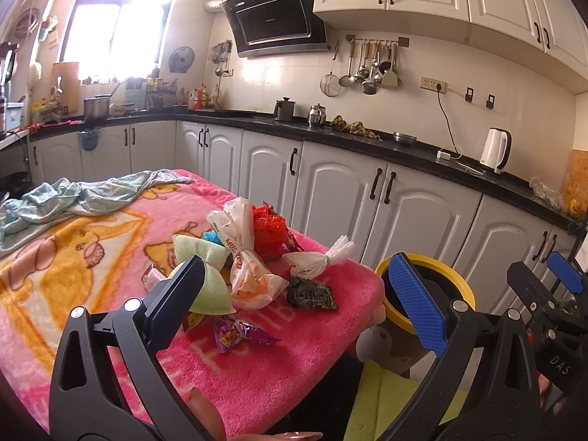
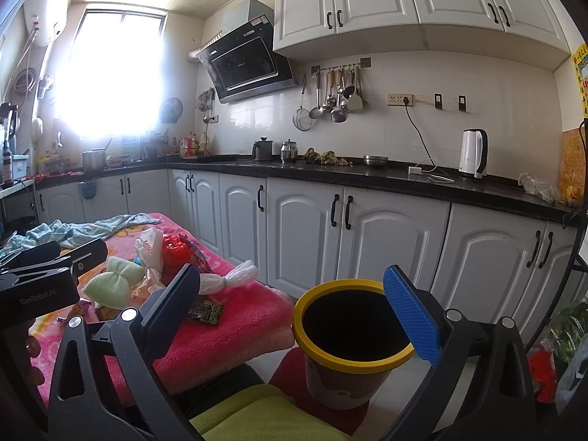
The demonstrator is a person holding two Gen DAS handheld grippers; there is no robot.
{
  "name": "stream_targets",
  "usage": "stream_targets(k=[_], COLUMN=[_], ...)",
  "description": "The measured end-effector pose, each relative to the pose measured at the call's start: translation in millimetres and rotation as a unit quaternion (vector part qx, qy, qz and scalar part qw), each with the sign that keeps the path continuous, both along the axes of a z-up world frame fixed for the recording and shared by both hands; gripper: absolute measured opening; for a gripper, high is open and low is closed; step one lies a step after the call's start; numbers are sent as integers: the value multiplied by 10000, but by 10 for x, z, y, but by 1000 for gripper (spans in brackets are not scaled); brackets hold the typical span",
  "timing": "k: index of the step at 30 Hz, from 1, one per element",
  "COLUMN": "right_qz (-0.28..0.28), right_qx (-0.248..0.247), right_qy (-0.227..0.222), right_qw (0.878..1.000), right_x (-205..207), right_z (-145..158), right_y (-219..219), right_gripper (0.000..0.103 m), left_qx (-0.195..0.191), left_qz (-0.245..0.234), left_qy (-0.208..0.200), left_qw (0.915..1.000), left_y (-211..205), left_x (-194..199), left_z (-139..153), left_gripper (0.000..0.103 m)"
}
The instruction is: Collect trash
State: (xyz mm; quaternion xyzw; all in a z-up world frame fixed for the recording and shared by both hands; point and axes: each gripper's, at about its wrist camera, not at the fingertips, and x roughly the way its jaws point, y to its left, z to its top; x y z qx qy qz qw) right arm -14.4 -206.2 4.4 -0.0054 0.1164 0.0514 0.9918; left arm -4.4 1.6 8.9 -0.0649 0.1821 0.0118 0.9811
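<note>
Cloth: we see a crumpled pale blue cloth (image 1: pixel 70 198) lying at the far left of the pink blanket (image 1: pixel 110 257)
Left gripper: ours (image 1: pixel 297 294) hangs over the blanket's near right corner, jaws spread wide, nothing between them
Trash: we find a loose heap near the blanket's right edge: green mesh pouch (image 1: pixel 205 275), tied orange-printed bag (image 1: pixel 246 257), red crumpled plastic (image 1: pixel 268 231), knotted white bag (image 1: pixel 316 259), dark wrapper (image 1: pixel 312 294), purple wrapper (image 1: pixel 239 332) nearest us
Bin: yellow-rimmed bin (image 2: pixel 352 330) stands on the floor just beside that edge, mouth open
Right gripper: ours (image 2: pixel 297 308) hangs above the bin, jaws wide apart, holding nothing
Room: we see open floor between bin and white cabinets (image 2: pixel 386 242)
</note>
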Motion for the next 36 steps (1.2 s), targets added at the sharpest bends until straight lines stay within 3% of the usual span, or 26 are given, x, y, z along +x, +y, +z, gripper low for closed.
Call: stream_targets(k=[25, 36], right_qz=[13, 556], right_qx=[-6, -176], right_qy=[3, 166], right_qw=[10000, 9982], right_x=[6, 115], right_z=[-9, -16], right_y=[-9, 187], right_gripper=[97, 97], left_qx=[-44, -198], left_qz=[26, 301], left_qy=[-20, -28], left_qw=[10000, 9993], left_y=[36, 288], left_x=[-17, -48], left_z=[51, 3], left_gripper=[92, 92])
